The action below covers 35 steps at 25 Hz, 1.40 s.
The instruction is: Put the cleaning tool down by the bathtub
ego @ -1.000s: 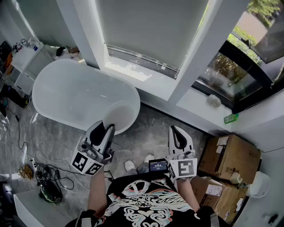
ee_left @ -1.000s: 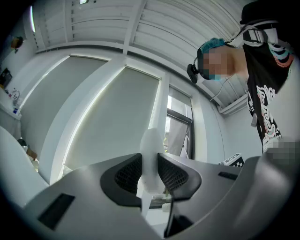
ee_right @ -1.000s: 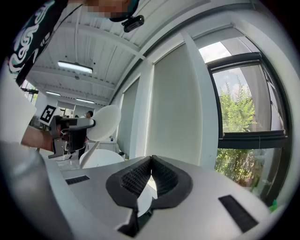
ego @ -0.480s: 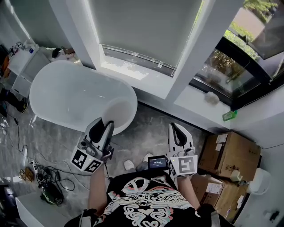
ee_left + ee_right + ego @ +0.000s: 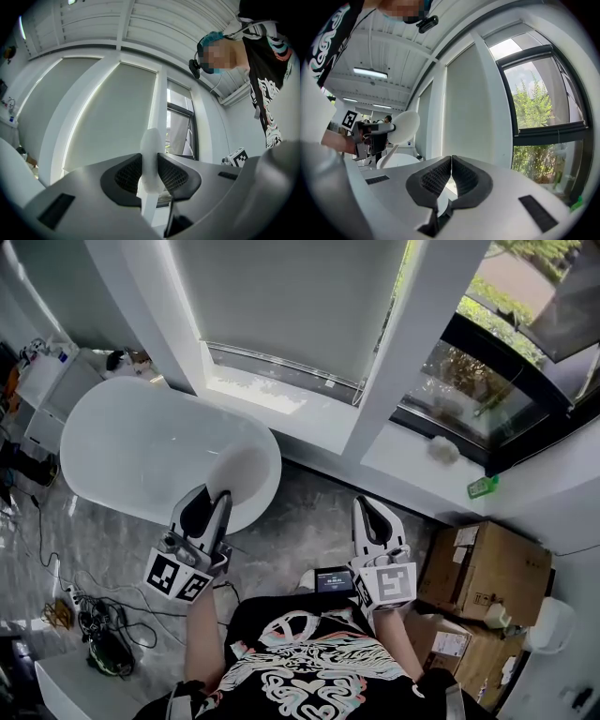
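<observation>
A white cleaning tool with a round flat head (image 5: 240, 468) stands upright in my left gripper (image 5: 208, 499), over the near end of the white oval bathtub (image 5: 122, 442). In the left gripper view both pads press on the tool's white stem (image 5: 152, 143) at my left gripper (image 5: 150, 165). The right gripper view shows the tool's head (image 5: 404, 127) from the side, above the tub (image 5: 396, 161). My right gripper (image 5: 372, 512) hovers to the right over the marble floor; its jaws (image 5: 451, 171) are shut with nothing between them.
Cardboard boxes (image 5: 483, 563) are stacked at the right. A window sill with a green object (image 5: 483, 487) runs behind the tub. Cables (image 5: 89, 615) lie on the floor at the left, near a white cabinet (image 5: 42, 381). A small screen (image 5: 333, 579) sits at the person's chest.
Both grippers have drifted a little left and up in the head view. The tool stays held in the left gripper, its head still over the tub's near end.
</observation>
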Motion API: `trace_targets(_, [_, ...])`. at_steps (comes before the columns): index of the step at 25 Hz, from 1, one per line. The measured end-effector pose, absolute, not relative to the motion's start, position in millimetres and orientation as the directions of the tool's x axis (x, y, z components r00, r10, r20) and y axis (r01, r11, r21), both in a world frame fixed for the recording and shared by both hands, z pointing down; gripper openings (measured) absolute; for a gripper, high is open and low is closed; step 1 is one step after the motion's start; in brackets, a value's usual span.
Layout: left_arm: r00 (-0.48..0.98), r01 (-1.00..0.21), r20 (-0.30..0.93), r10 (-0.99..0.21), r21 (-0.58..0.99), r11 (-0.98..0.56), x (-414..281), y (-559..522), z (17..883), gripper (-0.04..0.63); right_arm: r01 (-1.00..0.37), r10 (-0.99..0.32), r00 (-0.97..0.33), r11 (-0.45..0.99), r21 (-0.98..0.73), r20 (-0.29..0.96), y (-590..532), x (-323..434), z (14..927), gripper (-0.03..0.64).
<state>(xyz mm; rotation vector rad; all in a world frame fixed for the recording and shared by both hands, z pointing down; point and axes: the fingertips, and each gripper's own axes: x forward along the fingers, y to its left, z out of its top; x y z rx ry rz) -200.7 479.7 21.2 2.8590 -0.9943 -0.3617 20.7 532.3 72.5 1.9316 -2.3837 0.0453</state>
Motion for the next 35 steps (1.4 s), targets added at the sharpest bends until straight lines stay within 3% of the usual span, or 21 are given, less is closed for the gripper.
trace_targets(14, [0.751, -0.587, -0.192, -0.631, 0.244, -0.772, -171, 382, 43, 0.114, -0.975, -0.974, -0.213, 0.217, 0.050, 0.078, 451, 45, 75, 0.028])
trace_targets(35, [0.784, -0.552, -0.178, -0.594, 0.235, -0.800, -145, 69, 53, 0.112, -0.970, -0.964, -0.238, 0.241, 0.010, 0.116, 147, 58, 93, 0.028])
